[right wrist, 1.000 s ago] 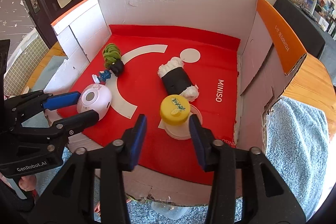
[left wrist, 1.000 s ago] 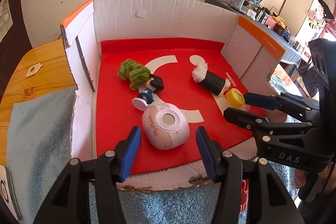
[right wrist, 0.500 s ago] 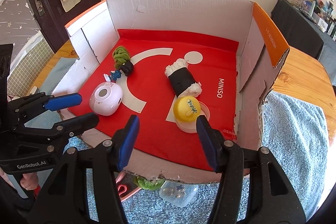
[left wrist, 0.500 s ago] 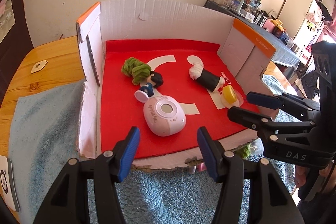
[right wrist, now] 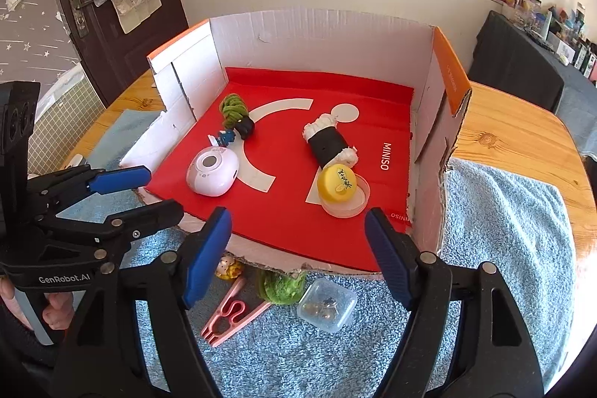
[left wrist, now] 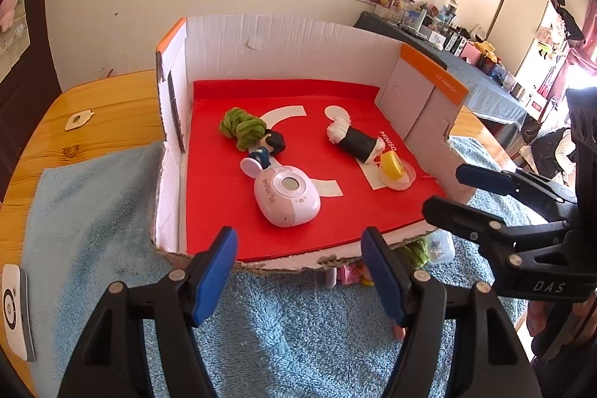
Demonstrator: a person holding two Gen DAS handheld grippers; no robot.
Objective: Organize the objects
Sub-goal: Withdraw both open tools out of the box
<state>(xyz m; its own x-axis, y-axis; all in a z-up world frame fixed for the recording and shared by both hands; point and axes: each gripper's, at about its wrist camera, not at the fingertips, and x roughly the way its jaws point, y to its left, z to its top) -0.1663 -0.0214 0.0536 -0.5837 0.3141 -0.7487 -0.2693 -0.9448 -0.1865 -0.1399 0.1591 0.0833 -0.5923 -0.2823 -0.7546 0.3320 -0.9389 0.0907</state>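
A white cardboard box [left wrist: 283, 43] with a red floor holds a pink round device [left wrist: 286, 194] [right wrist: 212, 170], a green yarn bundle [left wrist: 242, 127], a small figurine [left wrist: 263, 152], a black-and-white sushi-roll plush [left wrist: 354, 140] [right wrist: 328, 142] and a yellow-lidded jar [left wrist: 395, 168] [right wrist: 339, 189]. My left gripper [left wrist: 300, 273] hangs in front of the box's open near edge, jaws opening, nothing between them. My right gripper [right wrist: 298, 254] hovers likewise before the jar, jaws opening and empty. Each gripper shows in the other's view, the left gripper [right wrist: 128, 193] and the right gripper [left wrist: 462, 189].
On the blue towel [right wrist: 503, 230] in front of the box lie a pink clothes peg [right wrist: 227, 317], a small clear case [right wrist: 326, 304], a green plush piece [right wrist: 283, 286] and a small doll head [right wrist: 227, 265]. A wooden table [left wrist: 93, 107] carries it all. A white device [left wrist: 15, 312] lies far left.
Both grippers have drawn back out of the box and opened wider. The pink device and the yellow-lidded jar stay on the red floor, no longer between the jaws.
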